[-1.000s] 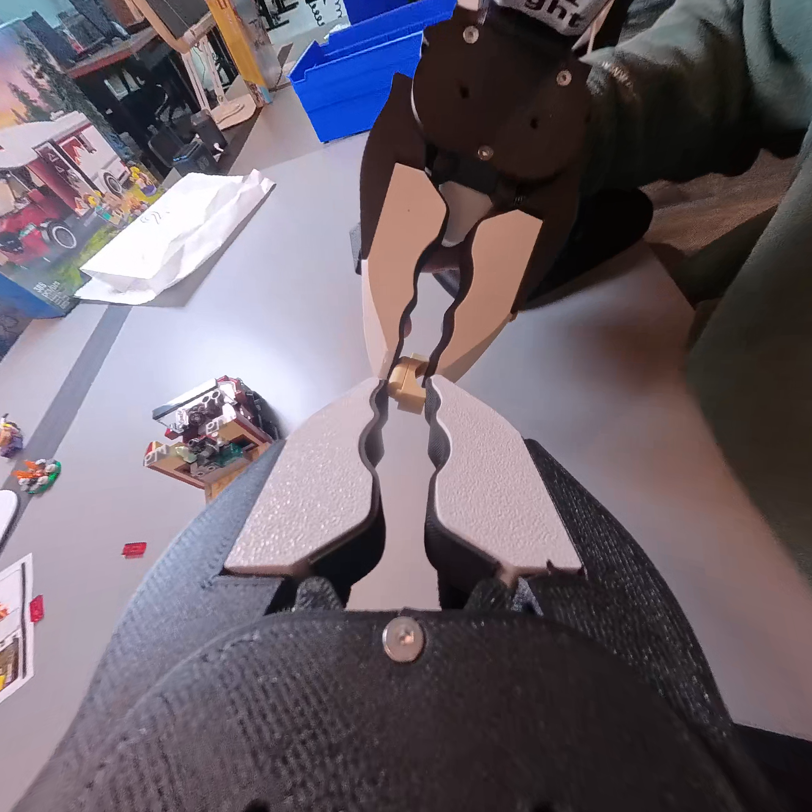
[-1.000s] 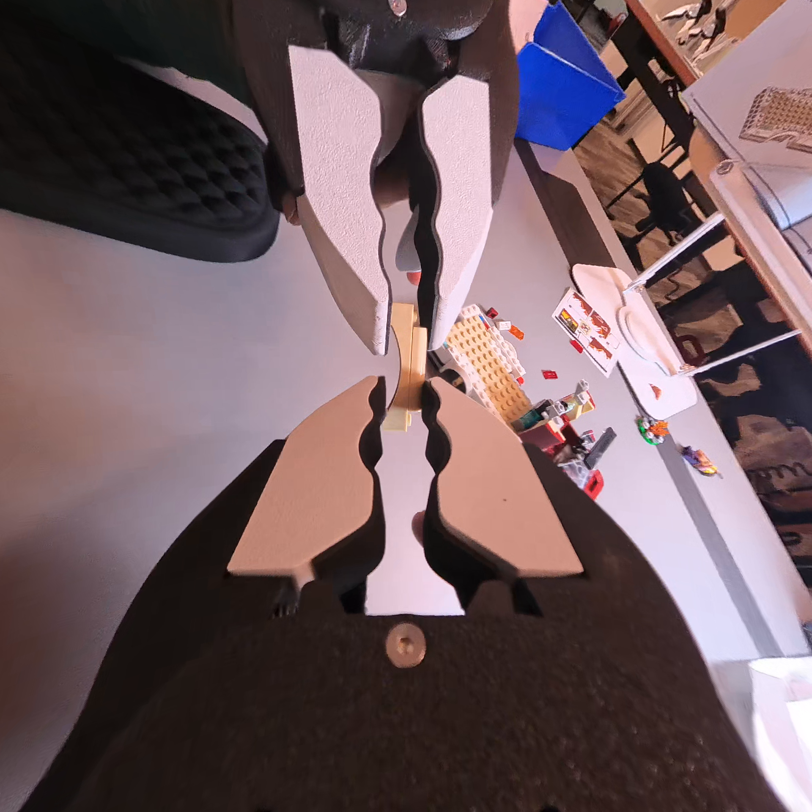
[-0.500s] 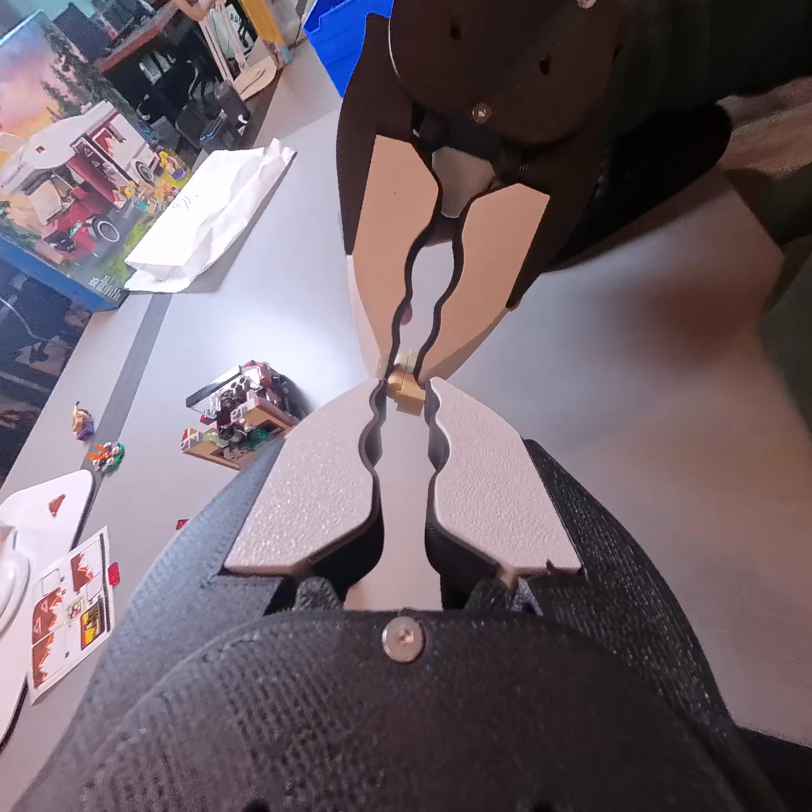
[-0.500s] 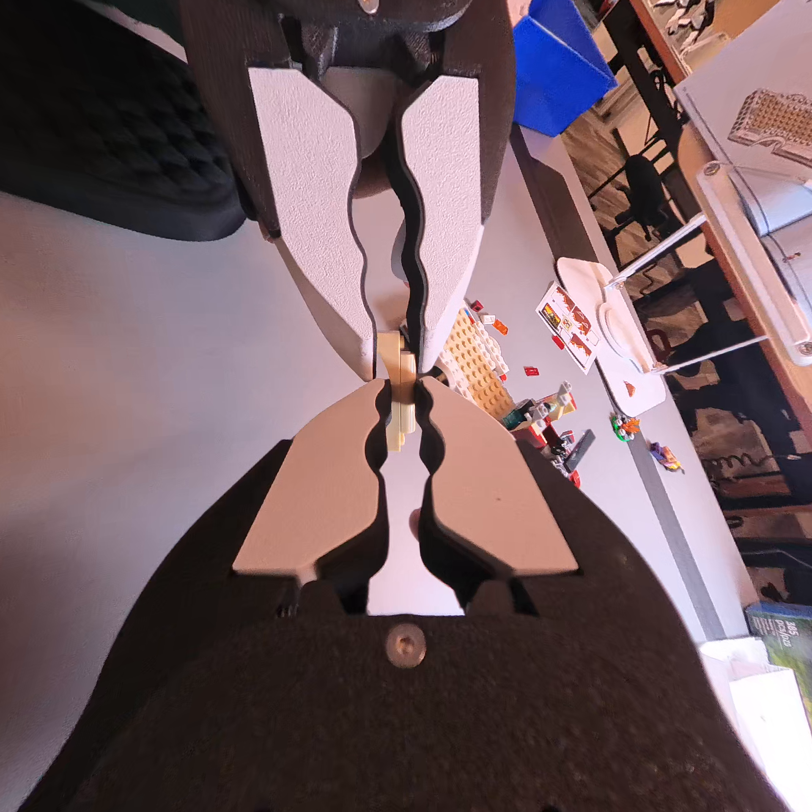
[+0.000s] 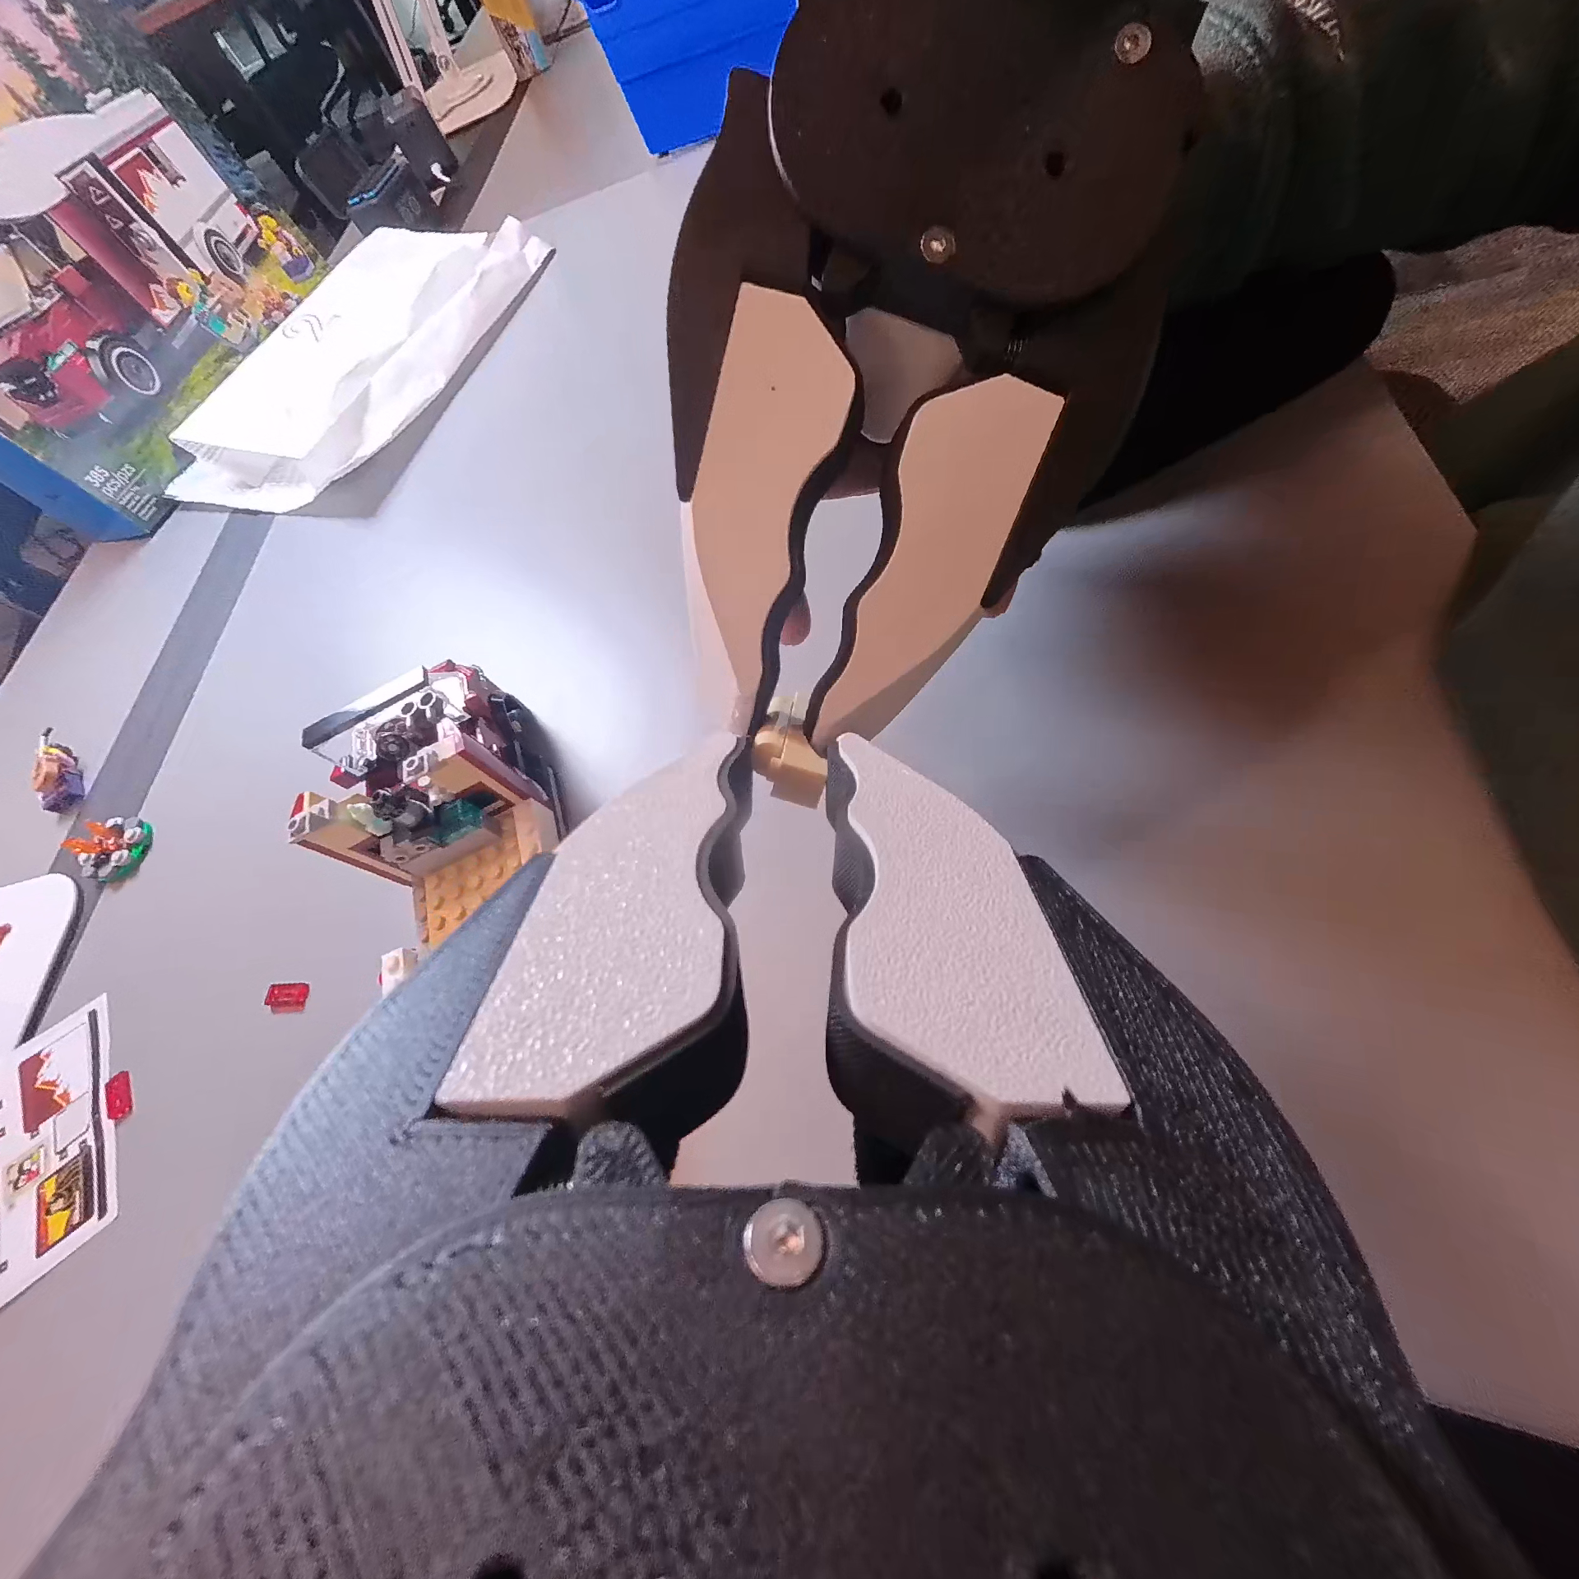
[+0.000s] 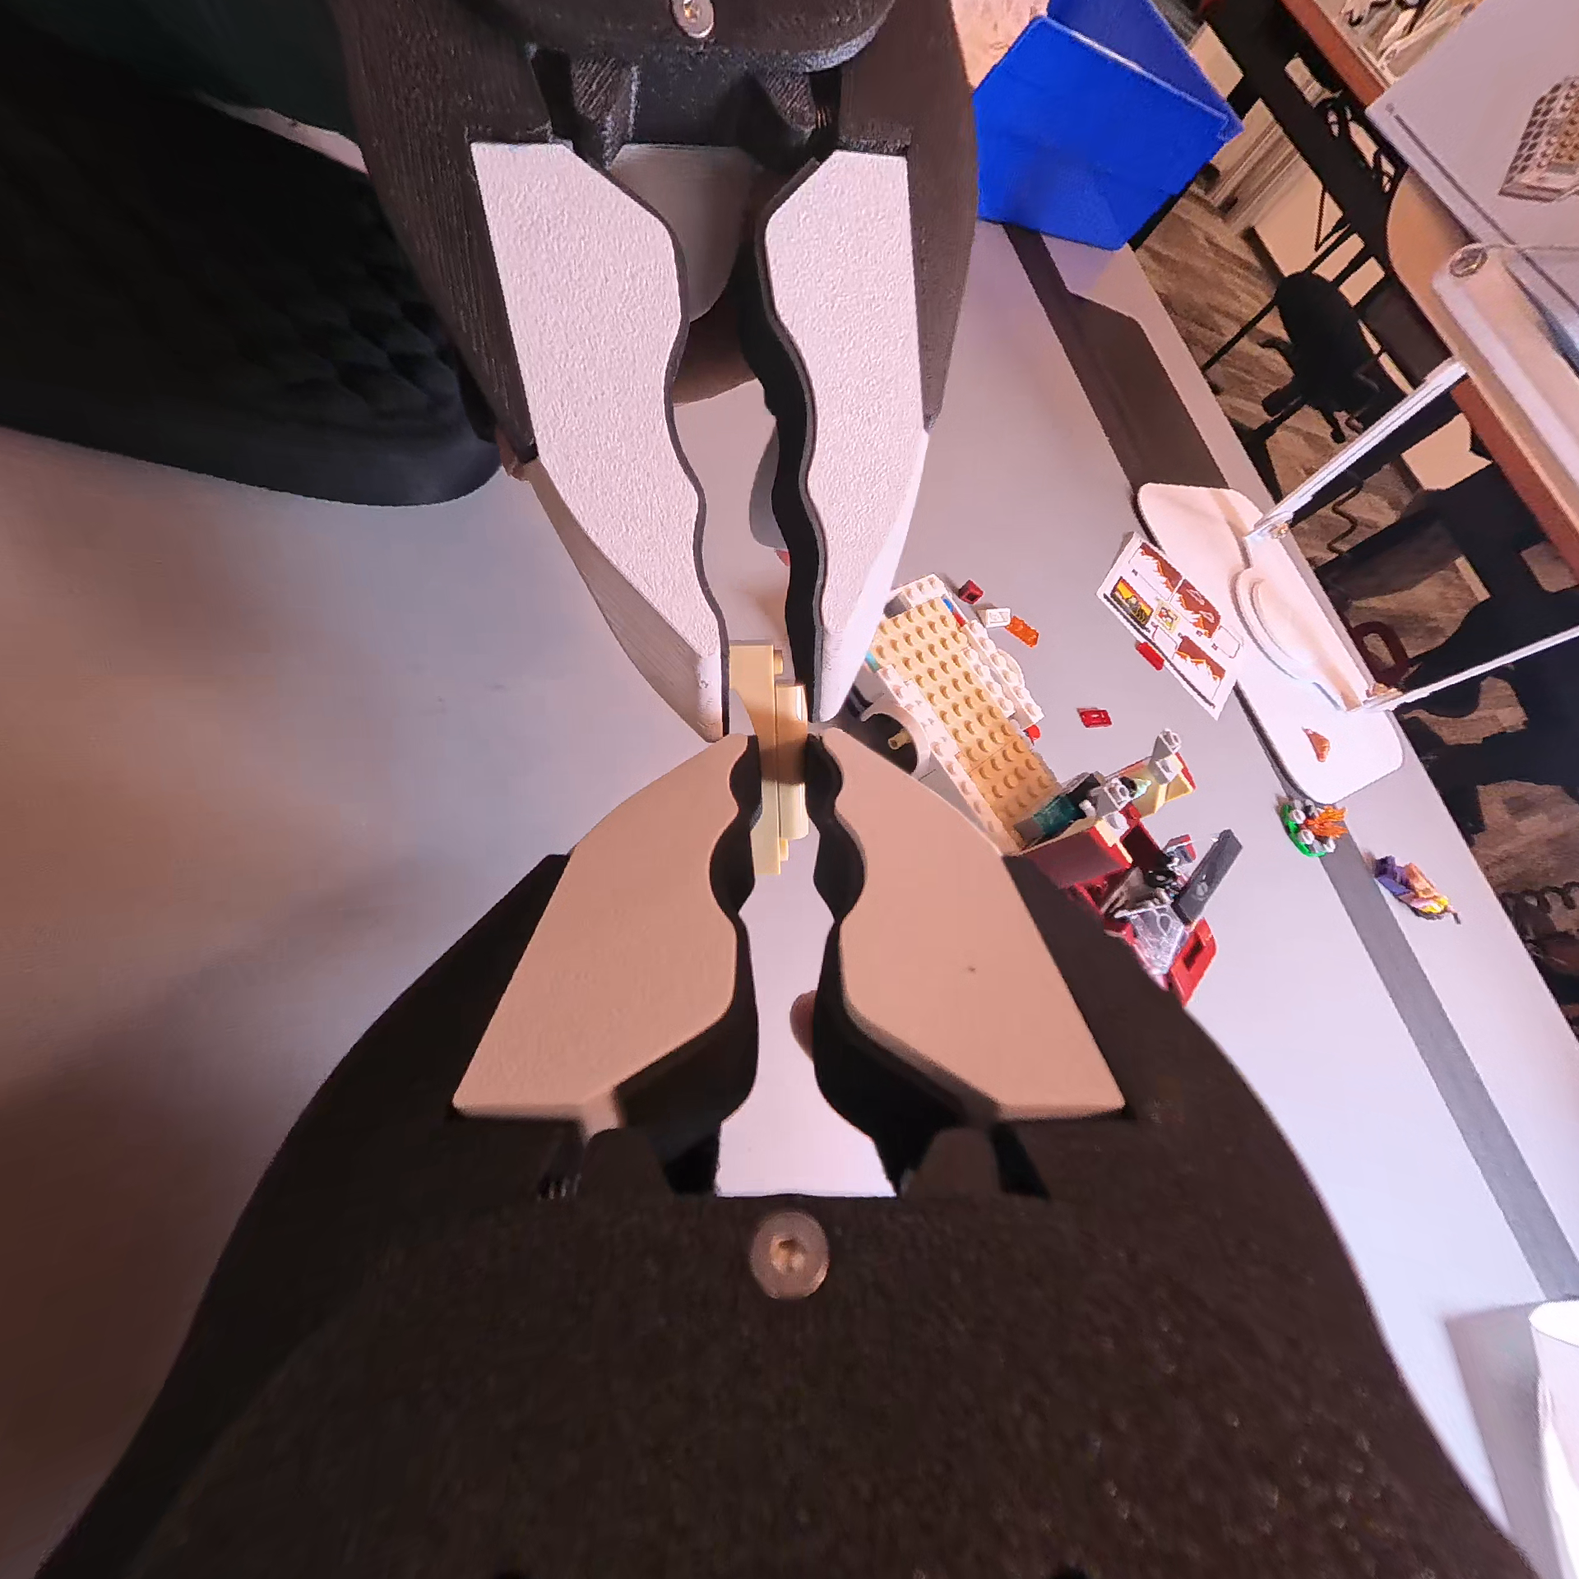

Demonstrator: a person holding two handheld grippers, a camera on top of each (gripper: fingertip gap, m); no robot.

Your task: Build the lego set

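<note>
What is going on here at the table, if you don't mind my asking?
A person is building a Lego set with two handheld tools. The left tool and right tool meet tip to tip above the grey table, both shut on a small tan piece. The half-built camper model and loose bricks lie beside them.

claws: 2 (left (image 5: 782, 752), right (image 6: 779, 743)) | sticker sheet (image 6: 1172, 631): 1 | blue bin (image 6: 1102, 141): 1 | white paper bag (image 5: 359, 363): 1

tan lego piece (image 6: 779, 752); grey table (image 5: 1196, 769); blue bin (image 6: 1102, 145); small red tile (image 5: 288, 995).
</note>
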